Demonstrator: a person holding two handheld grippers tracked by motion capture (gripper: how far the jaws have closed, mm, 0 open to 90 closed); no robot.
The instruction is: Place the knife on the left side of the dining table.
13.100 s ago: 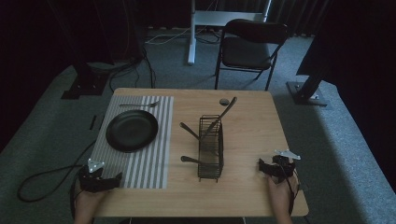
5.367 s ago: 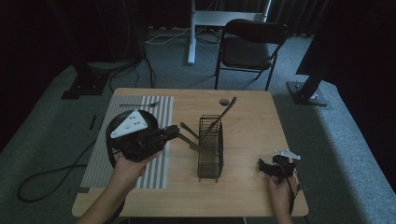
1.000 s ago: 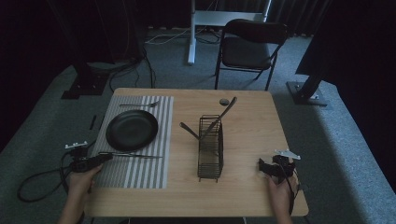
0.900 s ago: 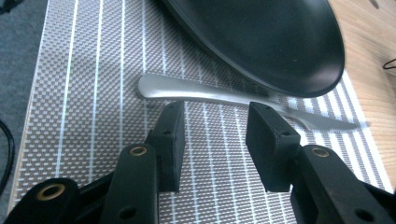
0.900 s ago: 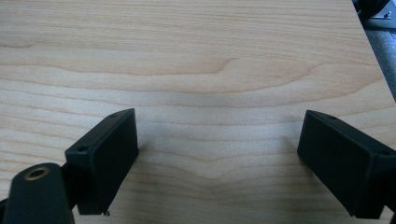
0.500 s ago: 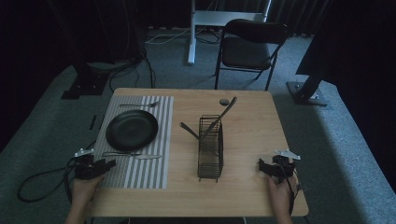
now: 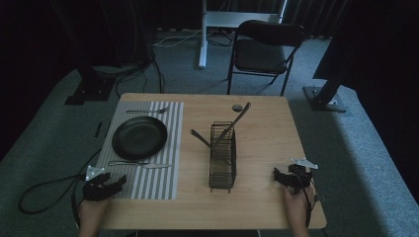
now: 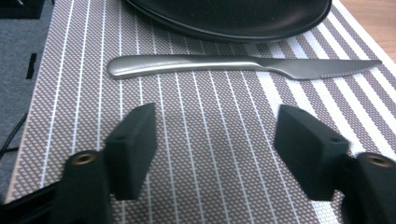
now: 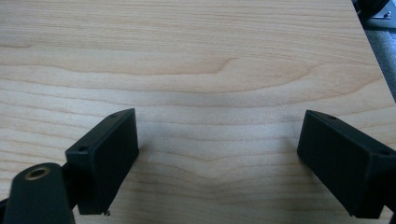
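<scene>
step: setting the table; the knife [image 8: 233, 67] lies on the striped mat [image 7: 163, 180] along the plate's [image 7: 139, 137] near side, by the desk's left edge.
left hand-held gripper [image 8: 219, 135]: jaws apart, empty, just short of the knife.
right hand-held gripper [image 9: 219, 154]: jaws apart, resting near the desk's front right corner.
next: likely fetching a utensil from the wire basket [image 7: 222, 158] at mid-desk.

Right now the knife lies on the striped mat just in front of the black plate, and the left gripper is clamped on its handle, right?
Not quite. The knife does lie on the striped mat beside the black plate, but the left gripper is open and clear of it, as the left gripper view shows.
</scene>
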